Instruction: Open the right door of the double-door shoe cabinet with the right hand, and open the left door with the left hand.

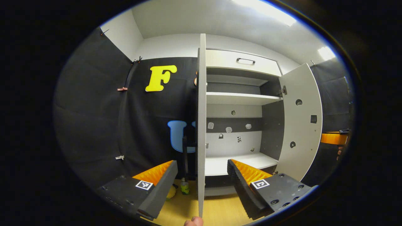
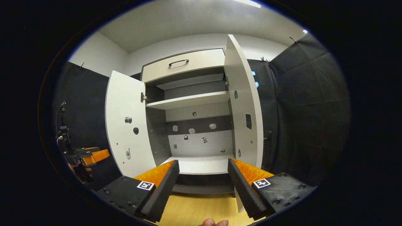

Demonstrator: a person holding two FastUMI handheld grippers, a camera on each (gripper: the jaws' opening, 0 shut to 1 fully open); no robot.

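Left gripper view: left gripper (image 1: 201,183) at 6 o'clock, fingers (image 1: 158,185) spread wide. The left door (image 1: 201,125) stands edge-on betw. them, its thin edge running from 12 to 6 o'clock, touching neither finger. Right door (image 1: 301,122) at 3 o'clock, swung wide open. Shoe cabinet (image 1: 241,99) interior open betw. the doors: one shelf at mid height, bottom board bare. A small bottle (image 1: 185,186) sits on the wood floor (image 1: 216,210) just left of the door edge.

Right gripper view: right gripper (image 2: 203,185) at 6 o'clock, fingers wide, holding nothing. Right door's lower edge sits just beside the right-hand finger (image 2: 243,188); can't tell if touching. Open floor betw. the fingers.
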